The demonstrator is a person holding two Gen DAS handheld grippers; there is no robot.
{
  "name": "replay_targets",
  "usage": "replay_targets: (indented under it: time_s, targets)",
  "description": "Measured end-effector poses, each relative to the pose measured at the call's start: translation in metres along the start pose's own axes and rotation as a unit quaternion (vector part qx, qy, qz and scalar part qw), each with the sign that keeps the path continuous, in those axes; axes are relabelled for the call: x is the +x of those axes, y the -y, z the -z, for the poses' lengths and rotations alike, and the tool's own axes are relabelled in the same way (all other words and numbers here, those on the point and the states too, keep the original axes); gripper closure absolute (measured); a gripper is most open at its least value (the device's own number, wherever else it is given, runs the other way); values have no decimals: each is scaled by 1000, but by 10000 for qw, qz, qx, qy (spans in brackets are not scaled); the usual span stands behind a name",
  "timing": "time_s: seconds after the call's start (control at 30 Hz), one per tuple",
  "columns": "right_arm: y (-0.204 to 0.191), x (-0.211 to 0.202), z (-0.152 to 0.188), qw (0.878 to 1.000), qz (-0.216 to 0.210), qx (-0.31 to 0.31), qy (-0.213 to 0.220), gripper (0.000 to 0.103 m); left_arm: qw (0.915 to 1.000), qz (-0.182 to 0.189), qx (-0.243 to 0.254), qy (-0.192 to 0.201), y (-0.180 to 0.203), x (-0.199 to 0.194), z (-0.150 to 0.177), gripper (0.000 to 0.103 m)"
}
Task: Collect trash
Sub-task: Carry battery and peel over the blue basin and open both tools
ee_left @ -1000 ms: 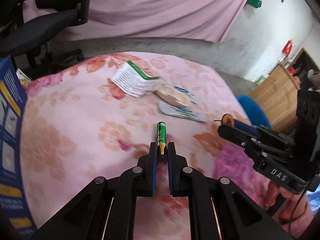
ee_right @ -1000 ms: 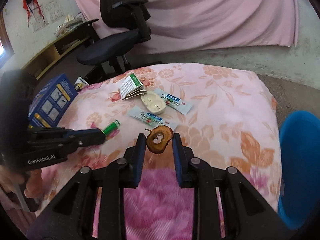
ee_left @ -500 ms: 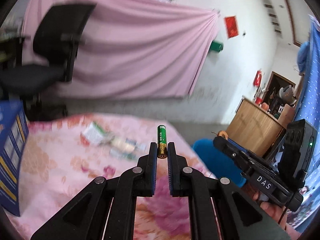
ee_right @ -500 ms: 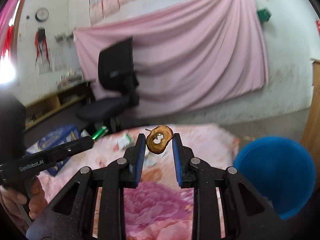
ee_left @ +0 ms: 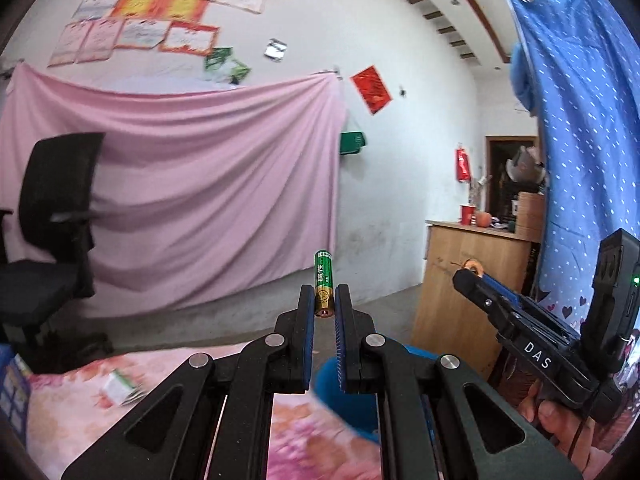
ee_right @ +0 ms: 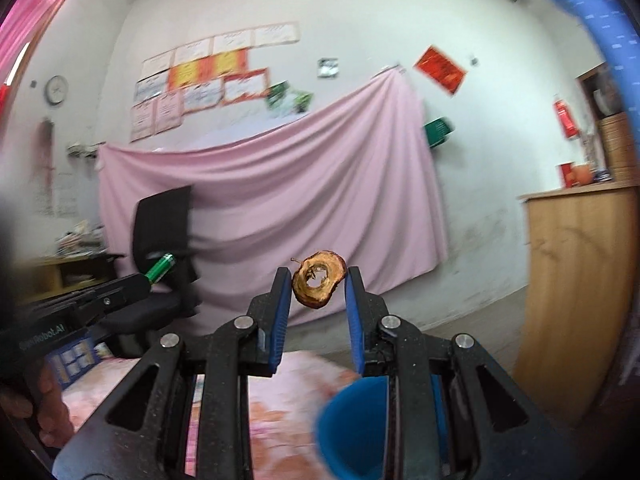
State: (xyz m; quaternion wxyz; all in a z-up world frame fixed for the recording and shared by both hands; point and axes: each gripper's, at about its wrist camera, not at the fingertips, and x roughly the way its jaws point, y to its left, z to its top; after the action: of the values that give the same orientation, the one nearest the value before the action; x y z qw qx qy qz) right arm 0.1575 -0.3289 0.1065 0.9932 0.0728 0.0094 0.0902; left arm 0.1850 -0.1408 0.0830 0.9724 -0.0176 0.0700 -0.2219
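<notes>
The left gripper [ee_left: 324, 306] is clamped on a green battery [ee_left: 323, 280], pinching its gold lower end so that most of the body stands clear beyond the tips. The battery looks rigid, smooth and fairly dense for its size. A round, slick cylinder held near one end could probably pivot or slide if jolted, so a grip nearer its middle would be safer. The right gripper [ee_right: 318, 290] holds a dried fruit slice [ee_right: 318, 284] between its blue pads [ee_right: 282, 312], its jaws set wider than the left ones. The slice is brown and shrivelled, with a hole through its centre. It seems very light and possibly brittle, so hard squeezing might crack its rim, and it is caught only at its two side edges.

Both tools are raised high above the floral cloth [ee_left: 72, 408], pointing toward the far wall and the pink curtain [ee_left: 192, 184]. A blue bin [ee_right: 354, 424] shows low in each view, just below and between the fingers, near the cloth's right edge. The air around both loads is open. A wooden cabinet [ee_left: 448, 292] stands to the right and a black office chair [ee_left: 48, 232] to the left, both well apart from the tips. A white wrapper [ee_left: 120, 386] lies on the cloth.
</notes>
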Motion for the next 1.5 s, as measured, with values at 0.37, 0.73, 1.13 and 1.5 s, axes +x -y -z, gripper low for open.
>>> replay_targets:
  time_s: [0.37,0.73,1.13,1.5]
  targets:
    - [69,-5,26,9961,773,312,-284,48,9958,598,545,-430,67,69,25,96]
    - [96,22,60,9874,823,591,-1214,48,9802,689,101,-1856,66,148,43,96]
    - [113,53,93,9681,715,975,-2194,47,9496,604,-713,-2994,44,194,61,96]
    - [121,71,115,9499,755,1120,-2819,45,9279,430,-1052,-3552,28,211,71,95]
